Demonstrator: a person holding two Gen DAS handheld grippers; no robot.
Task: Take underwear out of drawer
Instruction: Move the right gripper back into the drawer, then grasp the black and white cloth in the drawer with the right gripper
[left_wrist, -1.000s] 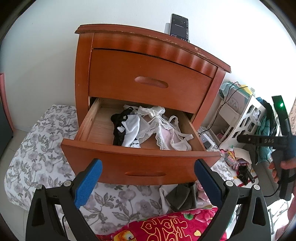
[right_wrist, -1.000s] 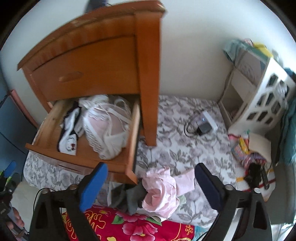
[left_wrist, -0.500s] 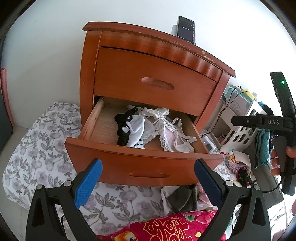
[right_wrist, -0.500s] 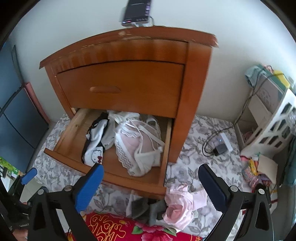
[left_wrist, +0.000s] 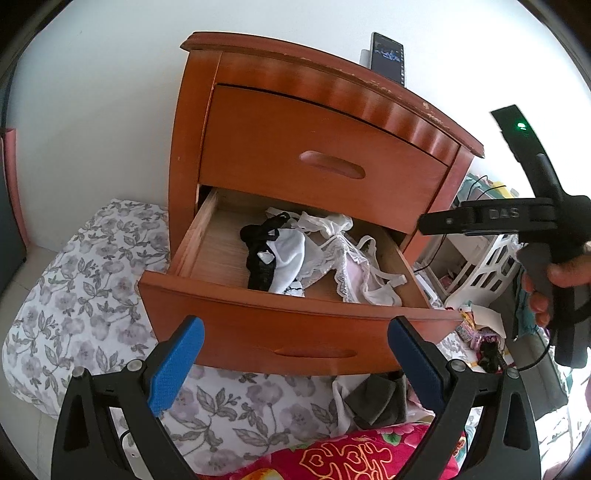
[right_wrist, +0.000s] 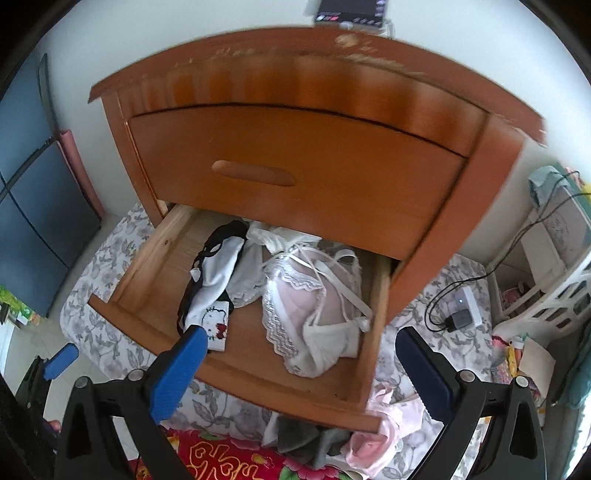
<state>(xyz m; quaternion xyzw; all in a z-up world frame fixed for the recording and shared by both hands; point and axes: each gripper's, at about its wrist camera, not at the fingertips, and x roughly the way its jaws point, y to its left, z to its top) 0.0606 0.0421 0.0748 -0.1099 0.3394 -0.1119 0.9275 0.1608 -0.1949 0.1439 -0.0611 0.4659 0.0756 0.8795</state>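
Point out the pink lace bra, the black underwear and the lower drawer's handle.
pink lace bra (right_wrist: 314, 299), right wrist view, on its pink cup.
black underwear (left_wrist: 258, 258), left wrist view, on its middle.
lower drawer's handle (left_wrist: 314, 352), left wrist view, on the recessed grip.

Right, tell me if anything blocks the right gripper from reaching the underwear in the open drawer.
Nothing visible does. The right gripper hangs open above the lower drawer, which is pulled out, and the underwear lies uncovered on top. The closed upper drawer overhangs only the pile's back edge.

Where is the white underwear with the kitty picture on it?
In the right wrist view, the white underwear lies in the open lower drawer, left of the lace bra, overlapping the black underwear.
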